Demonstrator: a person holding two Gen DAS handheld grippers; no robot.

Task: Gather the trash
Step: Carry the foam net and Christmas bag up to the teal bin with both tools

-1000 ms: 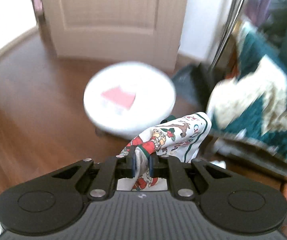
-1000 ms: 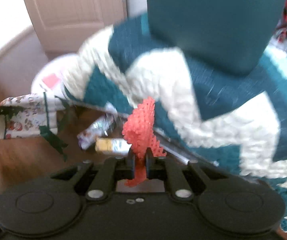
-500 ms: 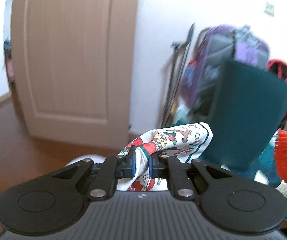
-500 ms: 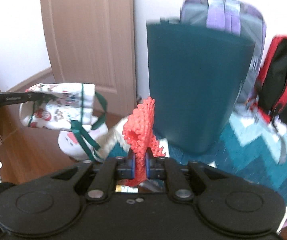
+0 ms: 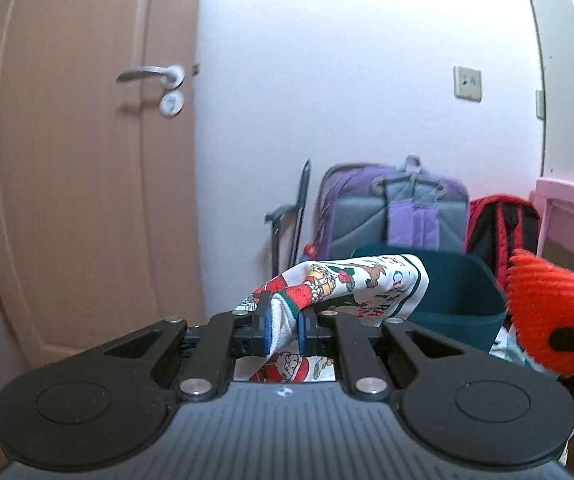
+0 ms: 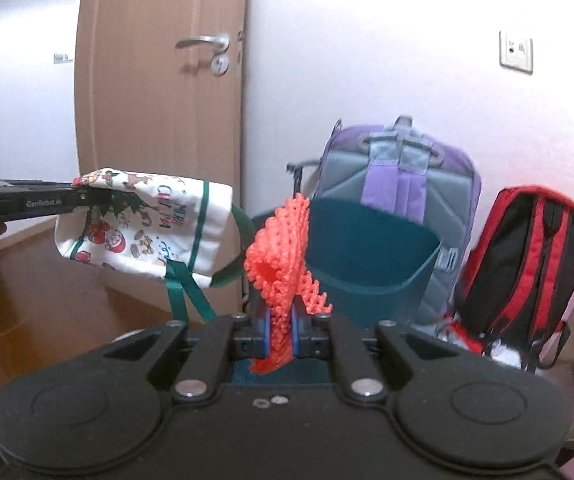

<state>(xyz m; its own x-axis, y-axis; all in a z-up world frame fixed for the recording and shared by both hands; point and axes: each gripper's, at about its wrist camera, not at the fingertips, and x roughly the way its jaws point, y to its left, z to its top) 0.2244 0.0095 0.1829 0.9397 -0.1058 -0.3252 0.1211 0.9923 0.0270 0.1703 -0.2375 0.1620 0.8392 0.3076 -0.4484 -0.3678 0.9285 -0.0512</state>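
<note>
We hold a white Christmas-print fabric bag (image 5: 351,292) clenched in the left gripper (image 5: 283,326) and an orange-red mesh net (image 6: 283,248) in the right gripper (image 6: 279,332), both raised before a dark teal bin (image 6: 363,256).

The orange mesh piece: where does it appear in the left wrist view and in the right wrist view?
Left wrist view: orange mesh piece at the right edge, beside the teal bin.
Right wrist view: orange mesh piece at centre, clamped in the right gripper.
Shared landmark: the purple and grey backpack against the wall.
</note>
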